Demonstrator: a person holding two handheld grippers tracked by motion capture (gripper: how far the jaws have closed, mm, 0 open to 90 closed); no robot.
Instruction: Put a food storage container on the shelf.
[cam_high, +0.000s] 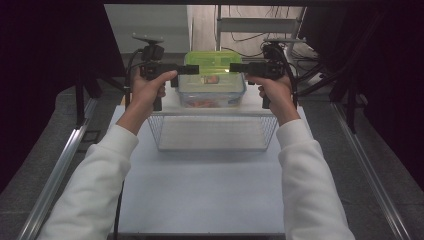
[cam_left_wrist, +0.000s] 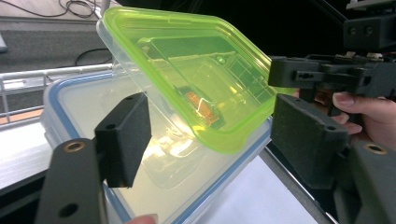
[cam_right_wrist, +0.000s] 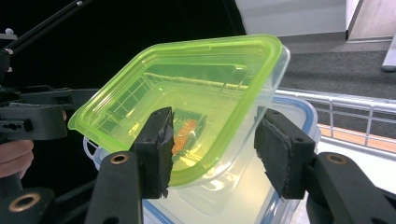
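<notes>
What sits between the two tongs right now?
The green-lidded container, resting on the blue-rimmed box, spans the gap between left tongs and right tongs, per the high view.

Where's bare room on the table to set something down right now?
The white tabletop between the wire basket and the near edge, flanked by the sleeves, is bare. The far end is crowded: the green-lidded clear container sits atop the blue-rimmed clear box, with the left gripper and right gripper alongside.

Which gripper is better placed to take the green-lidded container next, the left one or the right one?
Probably the right gripper. Its open jaws already stand on either side of the green-lidded container at its near corner. The left gripper is open too, but that corner sits nearer one of its pads.
</notes>
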